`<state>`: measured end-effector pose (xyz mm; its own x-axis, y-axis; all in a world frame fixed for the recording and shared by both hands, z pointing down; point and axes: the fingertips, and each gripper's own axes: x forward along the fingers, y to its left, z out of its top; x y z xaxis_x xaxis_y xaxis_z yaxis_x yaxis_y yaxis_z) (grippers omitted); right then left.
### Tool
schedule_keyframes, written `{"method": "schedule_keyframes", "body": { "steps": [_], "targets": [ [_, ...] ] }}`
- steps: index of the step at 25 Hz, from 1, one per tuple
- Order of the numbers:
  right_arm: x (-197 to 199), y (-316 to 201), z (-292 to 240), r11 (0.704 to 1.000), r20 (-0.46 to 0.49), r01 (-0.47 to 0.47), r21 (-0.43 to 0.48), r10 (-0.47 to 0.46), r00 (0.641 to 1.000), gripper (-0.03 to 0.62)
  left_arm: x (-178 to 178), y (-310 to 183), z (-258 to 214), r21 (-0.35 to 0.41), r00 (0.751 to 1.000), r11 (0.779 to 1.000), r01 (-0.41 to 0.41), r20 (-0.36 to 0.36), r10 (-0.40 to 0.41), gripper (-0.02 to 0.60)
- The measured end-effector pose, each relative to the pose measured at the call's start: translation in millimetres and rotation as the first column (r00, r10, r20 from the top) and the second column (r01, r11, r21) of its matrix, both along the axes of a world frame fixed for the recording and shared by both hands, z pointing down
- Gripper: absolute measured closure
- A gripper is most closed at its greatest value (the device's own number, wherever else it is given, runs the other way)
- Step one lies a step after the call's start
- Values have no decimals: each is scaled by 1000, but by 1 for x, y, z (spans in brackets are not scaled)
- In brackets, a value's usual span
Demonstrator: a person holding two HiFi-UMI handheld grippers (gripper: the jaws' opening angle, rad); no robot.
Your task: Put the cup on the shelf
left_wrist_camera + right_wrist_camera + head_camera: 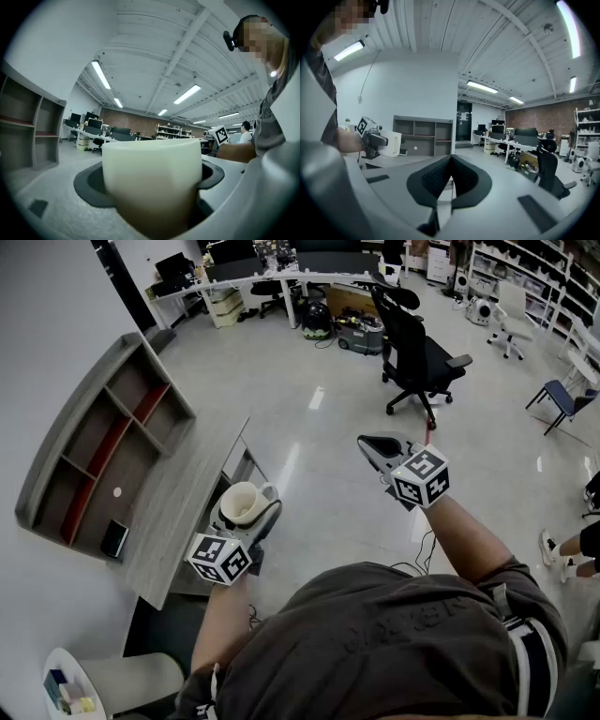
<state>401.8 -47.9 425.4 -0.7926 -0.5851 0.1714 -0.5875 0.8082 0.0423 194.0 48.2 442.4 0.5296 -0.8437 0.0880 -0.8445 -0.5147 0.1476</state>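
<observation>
You have the cup [240, 503] pinched between the wide-set fingers of your left gripper [251, 521], well short of the shelf [94, 460] beyond their tips, so carrying and placing are left, while your right gripper [379, 452] fingers press together on nothing

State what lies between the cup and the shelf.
Only a bare strip of grey desktop lies between the cup, gripped in the left tool, and the shelf. The head view shows this.
</observation>
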Motion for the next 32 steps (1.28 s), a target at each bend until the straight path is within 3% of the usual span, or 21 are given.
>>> {"method": "schedule_keyframes", "body": {
  "steps": [9, 14, 24, 32],
  "targets": [
    [12, -5, -3, 1000, 3, 13, -2, -13, 1000, 605, 14, -4, -3, 2, 1000, 1000, 13, 6, -13, 147],
    [22, -9, -1, 998, 38, 47, -48, -46, 998, 604, 27, -7, -3, 2, 1000, 1000, 27, 7, -27, 149],
    [63, -20, 1, 997, 48, 76, -33, -74, 996, 603, 69, -14, 0, 7, 997, 997, 73, 1, -73, 147],
    [65, -37, 0, 993, 45, 113, -29, -111, 993, 603, 79, -28, 4, -3, 995, 995, 95, -4, -95, 149]
  ]
}}
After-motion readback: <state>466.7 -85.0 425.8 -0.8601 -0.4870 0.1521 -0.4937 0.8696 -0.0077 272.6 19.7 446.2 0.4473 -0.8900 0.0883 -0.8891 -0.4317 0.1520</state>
